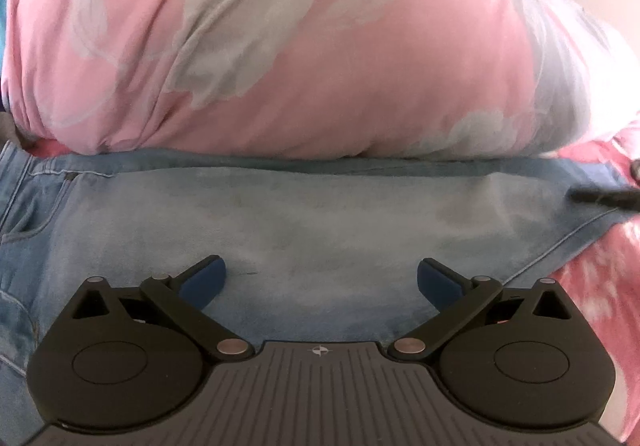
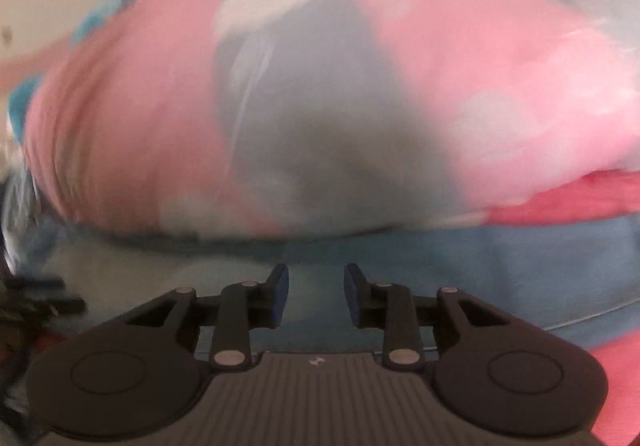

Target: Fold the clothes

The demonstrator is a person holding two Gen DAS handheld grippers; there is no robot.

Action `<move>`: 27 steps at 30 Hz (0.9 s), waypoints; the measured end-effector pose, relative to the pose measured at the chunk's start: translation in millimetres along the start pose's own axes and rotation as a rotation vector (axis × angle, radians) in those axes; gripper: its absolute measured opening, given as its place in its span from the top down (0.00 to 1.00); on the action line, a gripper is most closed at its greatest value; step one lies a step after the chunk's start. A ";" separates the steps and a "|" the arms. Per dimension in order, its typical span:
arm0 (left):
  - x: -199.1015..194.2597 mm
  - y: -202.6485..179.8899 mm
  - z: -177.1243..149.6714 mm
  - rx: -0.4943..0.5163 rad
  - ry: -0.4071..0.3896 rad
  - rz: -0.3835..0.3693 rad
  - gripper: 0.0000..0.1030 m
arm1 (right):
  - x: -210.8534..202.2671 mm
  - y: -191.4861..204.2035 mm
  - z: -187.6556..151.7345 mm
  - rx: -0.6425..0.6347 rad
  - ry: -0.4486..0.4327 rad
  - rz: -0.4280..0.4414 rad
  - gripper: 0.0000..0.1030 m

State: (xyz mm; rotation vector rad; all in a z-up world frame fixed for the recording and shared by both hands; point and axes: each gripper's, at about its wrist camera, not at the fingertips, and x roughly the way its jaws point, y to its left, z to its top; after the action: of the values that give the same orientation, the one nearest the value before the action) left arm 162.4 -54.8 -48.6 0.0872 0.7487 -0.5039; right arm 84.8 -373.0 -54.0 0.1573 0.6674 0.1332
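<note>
jeans (image 1: 320,214) lie flat in the near part, big bundled quilt (image 1: 280,46) sits right behind them, touching their far edge

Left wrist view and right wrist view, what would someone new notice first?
First, the big pink floral bedding bulging across the top of both views. Below it, light blue jeans lie flat, a pocket at their left end, filling the middle of the left wrist view. The left hand-held gripper is wide open over the denim, while the right hand-held gripper is open less far, in a motion-blurred picture.
</note>
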 end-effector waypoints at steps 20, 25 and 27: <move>-42.5 49.8 -7.7 -0.117 -0.123 -0.066 0.01 | 61.7 138.2 -22.6 -0.242 0.123 0.204 0.69; -16.4 68.1 -14.0 -0.109 -0.045 -0.035 0.02 | 23.9 144.9 -20.4 -0.285 0.199 0.218 0.69; -19.8 69.2 -19.0 -0.102 -0.053 -0.035 0.02 | 27.5 159.4 -5.8 -0.305 0.164 0.223 0.69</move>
State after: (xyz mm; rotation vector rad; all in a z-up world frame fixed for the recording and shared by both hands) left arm 170.6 18.8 -56.2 -0.0341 0.7237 -0.4990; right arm 91.0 -211.5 -45.2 -0.0744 0.7828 0.4631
